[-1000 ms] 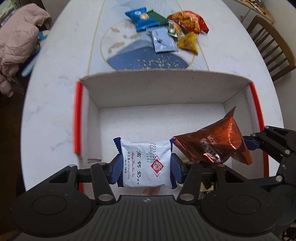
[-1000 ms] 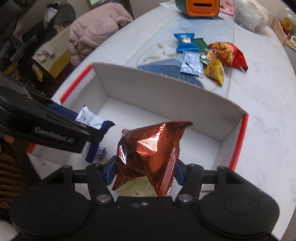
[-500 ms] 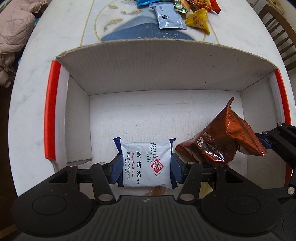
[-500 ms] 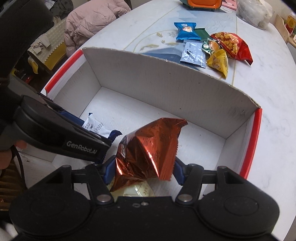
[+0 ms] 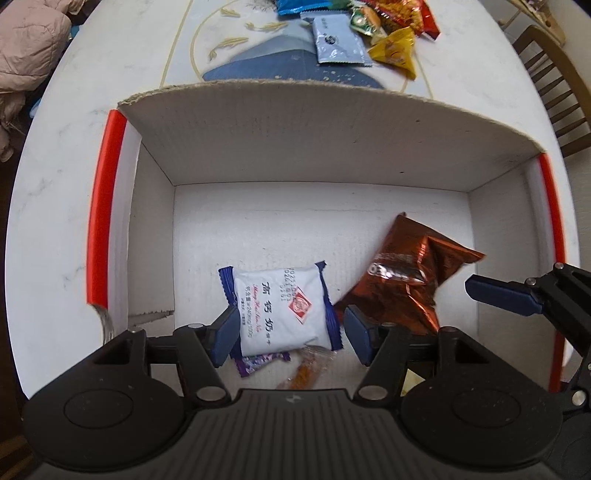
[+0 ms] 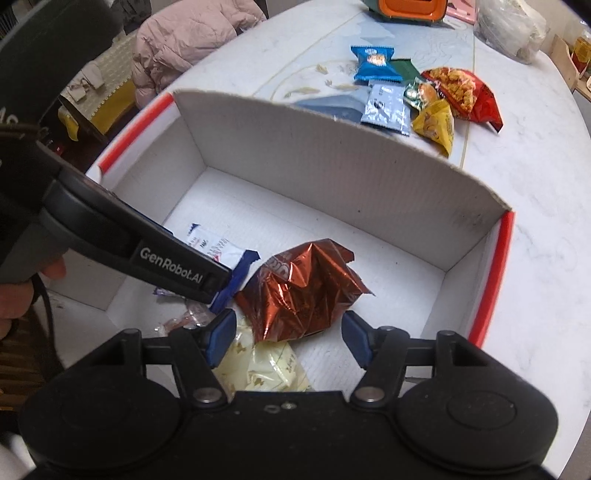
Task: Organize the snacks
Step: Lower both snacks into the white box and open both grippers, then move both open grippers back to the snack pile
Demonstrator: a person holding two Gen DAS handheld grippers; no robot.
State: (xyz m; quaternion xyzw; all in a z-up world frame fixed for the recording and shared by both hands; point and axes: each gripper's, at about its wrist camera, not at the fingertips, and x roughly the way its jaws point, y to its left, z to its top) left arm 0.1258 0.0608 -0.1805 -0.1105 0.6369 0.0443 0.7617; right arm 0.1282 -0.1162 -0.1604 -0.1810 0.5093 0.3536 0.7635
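Observation:
A white cardboard box (image 5: 332, 147) with red side rims sits on the table; it also shows in the right wrist view (image 6: 332, 155). My left gripper (image 5: 290, 332) is open above the box floor, over a white and blue packet (image 5: 280, 306) that lies loose there. My right gripper (image 6: 288, 334) is open, with a crumpled copper-red foil bag (image 6: 306, 291) lying on the floor between its spread fingers. The same bag (image 5: 406, 273) lies right of the white packet. A pale yellow packet (image 6: 258, 365) and small wrapped sweets (image 5: 306, 369) lie near the box's front.
Several snack packets lie beyond the box: blue (image 6: 375, 62), silver (image 6: 386, 109), yellow (image 6: 436, 125), red (image 6: 461, 92). An orange appliance (image 6: 404, 9) stands at the far end. A pink jacket (image 6: 184, 48) lies left, a wooden chair (image 5: 550, 85) right.
Both grippers have opened and let go. The white packet and the copper-red bag have dropped onto the box floor.

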